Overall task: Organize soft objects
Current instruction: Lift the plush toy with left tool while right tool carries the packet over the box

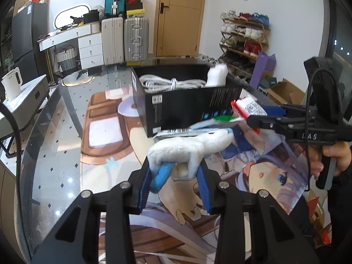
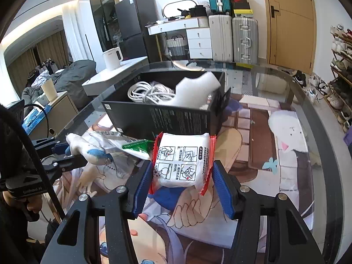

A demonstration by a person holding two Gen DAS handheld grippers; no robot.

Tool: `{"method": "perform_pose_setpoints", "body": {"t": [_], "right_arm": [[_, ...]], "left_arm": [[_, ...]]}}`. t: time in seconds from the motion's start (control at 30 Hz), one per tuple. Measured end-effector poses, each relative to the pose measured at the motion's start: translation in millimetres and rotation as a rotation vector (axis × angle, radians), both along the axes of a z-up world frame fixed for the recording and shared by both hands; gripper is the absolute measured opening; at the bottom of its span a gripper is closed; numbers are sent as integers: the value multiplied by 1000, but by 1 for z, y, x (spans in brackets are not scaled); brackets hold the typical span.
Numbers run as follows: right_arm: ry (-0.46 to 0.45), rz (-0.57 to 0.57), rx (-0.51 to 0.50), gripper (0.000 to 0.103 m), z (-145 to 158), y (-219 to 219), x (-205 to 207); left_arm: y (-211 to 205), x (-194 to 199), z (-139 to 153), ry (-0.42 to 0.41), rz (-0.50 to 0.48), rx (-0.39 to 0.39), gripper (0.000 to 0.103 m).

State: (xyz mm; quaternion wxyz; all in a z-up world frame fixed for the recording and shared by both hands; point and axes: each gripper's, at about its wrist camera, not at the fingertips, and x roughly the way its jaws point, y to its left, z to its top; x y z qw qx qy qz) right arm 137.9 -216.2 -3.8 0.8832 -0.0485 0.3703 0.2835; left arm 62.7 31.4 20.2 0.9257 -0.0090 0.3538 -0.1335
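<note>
My left gripper (image 1: 175,171) is shut on a white plush animal with blue parts (image 1: 189,149), held above the table; it also shows in the right wrist view (image 2: 88,147). My right gripper (image 2: 182,176) is shut on a white and red soft packet (image 2: 182,160), also seen in the left wrist view (image 1: 248,107). Both are held in front of a black open box (image 1: 182,103) (image 2: 167,116) that holds a coiled white cable (image 2: 149,92) and a white foam piece (image 2: 198,88). A clear bag with a green label (image 2: 132,145) lies by the box.
The glass table (image 2: 286,81) carries a printed anime mat (image 1: 110,132). Behind it stand suitcases (image 1: 125,39), a white drawer desk (image 1: 88,44), a shoe rack (image 1: 244,37), a wooden door (image 2: 290,22) and a white kettle (image 2: 112,57).
</note>
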Motion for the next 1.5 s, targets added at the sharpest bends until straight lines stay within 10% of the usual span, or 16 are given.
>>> {"method": "perform_pose_setpoints", "body": {"t": [1.5], "right_arm": [[-118, 20, -25, 56, 85, 34, 17]], "left_arm": [[16, 56, 62, -144, 85, -70, 37]]}}
